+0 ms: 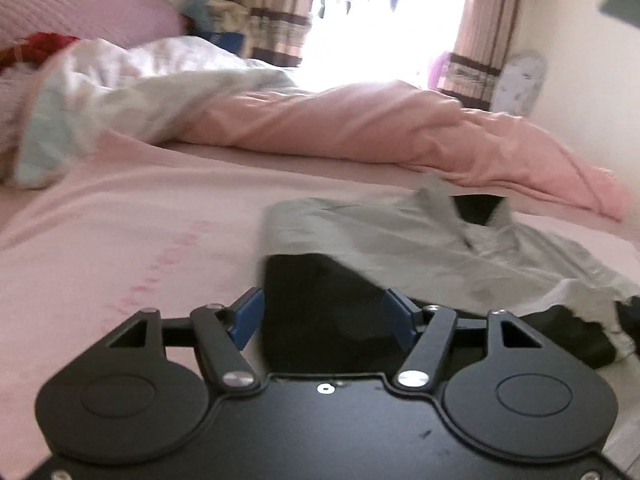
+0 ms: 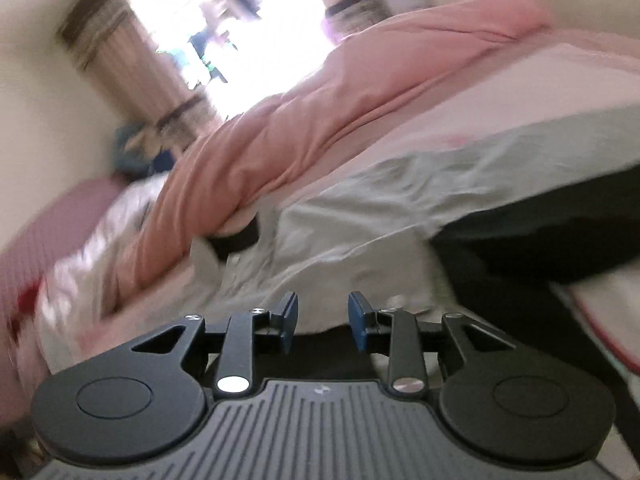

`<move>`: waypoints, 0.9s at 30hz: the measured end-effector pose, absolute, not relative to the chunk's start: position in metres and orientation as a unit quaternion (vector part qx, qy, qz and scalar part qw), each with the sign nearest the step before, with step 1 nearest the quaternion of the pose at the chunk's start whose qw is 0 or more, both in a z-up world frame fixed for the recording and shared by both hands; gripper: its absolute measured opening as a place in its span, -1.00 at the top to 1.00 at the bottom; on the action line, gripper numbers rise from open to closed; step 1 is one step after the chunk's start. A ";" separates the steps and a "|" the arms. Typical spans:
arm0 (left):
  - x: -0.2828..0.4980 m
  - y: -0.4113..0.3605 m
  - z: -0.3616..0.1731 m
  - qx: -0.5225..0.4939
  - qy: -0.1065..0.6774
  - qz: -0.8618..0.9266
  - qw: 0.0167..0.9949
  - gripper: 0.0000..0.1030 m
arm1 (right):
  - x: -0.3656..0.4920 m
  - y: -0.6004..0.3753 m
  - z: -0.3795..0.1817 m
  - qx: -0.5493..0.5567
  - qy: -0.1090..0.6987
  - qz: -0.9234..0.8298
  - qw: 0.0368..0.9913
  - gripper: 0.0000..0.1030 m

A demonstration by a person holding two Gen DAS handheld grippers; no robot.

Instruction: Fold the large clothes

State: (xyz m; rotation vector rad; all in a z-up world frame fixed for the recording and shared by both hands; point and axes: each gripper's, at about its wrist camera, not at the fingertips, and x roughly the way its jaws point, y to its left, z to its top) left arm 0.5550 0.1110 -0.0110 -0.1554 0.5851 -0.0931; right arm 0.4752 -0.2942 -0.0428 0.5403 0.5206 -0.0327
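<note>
A pale grey garment (image 1: 400,248) with a black inner side (image 1: 312,276) lies crumpled on the pink bed sheet (image 1: 120,240), collar toward the far side. My left gripper (image 1: 326,316) is low over its near edge. Its blue pads (image 1: 250,316) stand wide apart, with the black cloth showing between them and no pinch visible. In the tilted, blurred right wrist view the same garment (image 2: 360,208) spreads ahead, its black part (image 2: 540,240) at the right. My right gripper (image 2: 323,316) hovers at the garment's edge, its pads (image 2: 289,314) apart with nothing clamped.
A rolled pink quilt (image 1: 360,128) lies across the bed behind the garment, with a white patterned blanket (image 1: 100,92) and a purple pillow (image 1: 80,12) to the left. Curtains (image 1: 276,20) frame a bright window beyond. The bed edge drops off at the right (image 2: 592,320).
</note>
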 end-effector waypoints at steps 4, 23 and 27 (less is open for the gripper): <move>0.580 0.093 -0.036 -0.063 0.320 -0.048 0.944 -0.27 | 0.481 -0.300 -0.070 0.280 0.299 -0.032 0.912 0.32; 0.615 0.087 -0.061 -0.071 0.349 -0.042 0.934 -0.36 | 0.493 -0.345 -0.072 0.265 0.267 -0.075 0.924 0.99; 0.616 0.088 -0.066 -0.065 0.353 -0.038 0.933 -0.37 | 0.468 -0.350 -0.057 0.261 0.245 -0.091 0.929 1.00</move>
